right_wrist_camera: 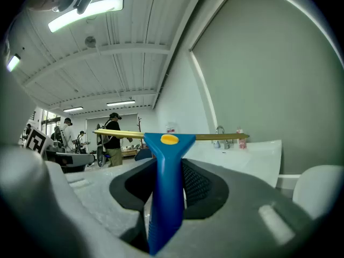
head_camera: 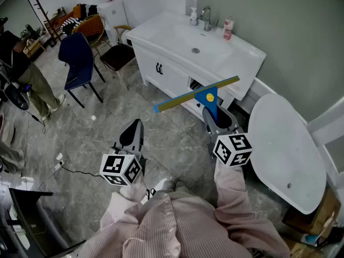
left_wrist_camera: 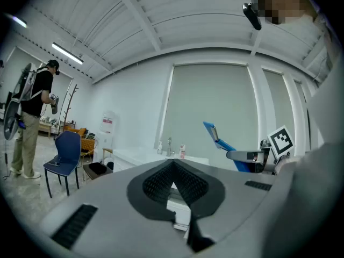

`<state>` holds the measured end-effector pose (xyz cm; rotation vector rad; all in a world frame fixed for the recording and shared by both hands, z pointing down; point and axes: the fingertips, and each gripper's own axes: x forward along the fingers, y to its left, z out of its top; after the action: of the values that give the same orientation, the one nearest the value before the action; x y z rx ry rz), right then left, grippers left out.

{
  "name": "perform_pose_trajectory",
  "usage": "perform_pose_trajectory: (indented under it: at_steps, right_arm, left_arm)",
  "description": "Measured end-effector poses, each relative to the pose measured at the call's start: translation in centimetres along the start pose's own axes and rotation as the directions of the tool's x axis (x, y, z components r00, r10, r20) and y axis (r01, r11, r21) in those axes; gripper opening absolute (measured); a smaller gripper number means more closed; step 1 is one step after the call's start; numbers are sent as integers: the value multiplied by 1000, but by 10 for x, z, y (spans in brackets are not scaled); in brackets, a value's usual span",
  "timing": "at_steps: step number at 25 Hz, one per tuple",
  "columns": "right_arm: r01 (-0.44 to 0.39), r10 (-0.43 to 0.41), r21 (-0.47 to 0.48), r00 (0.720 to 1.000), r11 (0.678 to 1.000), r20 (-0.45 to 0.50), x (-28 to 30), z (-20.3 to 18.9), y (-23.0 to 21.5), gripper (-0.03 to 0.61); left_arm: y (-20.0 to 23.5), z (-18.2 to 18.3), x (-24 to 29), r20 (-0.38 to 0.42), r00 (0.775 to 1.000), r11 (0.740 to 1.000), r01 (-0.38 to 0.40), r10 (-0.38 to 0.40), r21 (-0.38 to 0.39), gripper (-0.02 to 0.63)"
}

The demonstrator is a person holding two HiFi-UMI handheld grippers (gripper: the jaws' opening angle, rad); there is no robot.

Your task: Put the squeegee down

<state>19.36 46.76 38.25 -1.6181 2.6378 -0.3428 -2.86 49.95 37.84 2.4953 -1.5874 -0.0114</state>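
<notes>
1. Right gripper (head_camera: 216, 117), lower centre-right of the head view: clamped on the blue handle of the squeegee (head_camera: 196, 94) and held level. Yellow blade strip lies crosswise at centre frame, in mid-air above the marble floor (head_camera: 166, 144), resting on nothing yet.
2. Left gripper (head_camera: 134, 133), lower left: pinched together on nothing, well apart from the squeegee. Probably too far off to catch a slip.
3. Grips only the narrow handle, with the long blade far out in front. Could swing or twist in the pads if tipped quickly.
4. If released from here, would likely drop to the hard floor and bounce or skid. Needs a surface under it first.
5. Nearest surfaces: white vanity top (head_camera: 161, 34) at upper centre, white oval surface (head_camera: 285, 144) at right. Cannot tell which is meant.
6. On the vanity, could knock the faucet (head_camera: 206, 18), the soap dispenser (head_camera: 193, 16) or the pink bottle (head_camera: 228, 29) with the wide blade, or slide into the basin.
7. On the oval surface, smooth and apparently curved: might slide off once let go.
</notes>
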Motion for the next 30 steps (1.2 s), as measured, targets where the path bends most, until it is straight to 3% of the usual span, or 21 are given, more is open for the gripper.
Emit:
perform_pose_trajectory:
  at_steps: [15,30]
  right_arm:
    - [-28,28,5,1000,1000,-8,53,5,-12,135]
    - [-26,27,20,998,999,-64,207,5,-56,135]
  left_arm:
    - [31,0,27,3,999,998,-53,53,-30,0]
    - [130,11,166,-35,998,997,-45,43,-57,0]
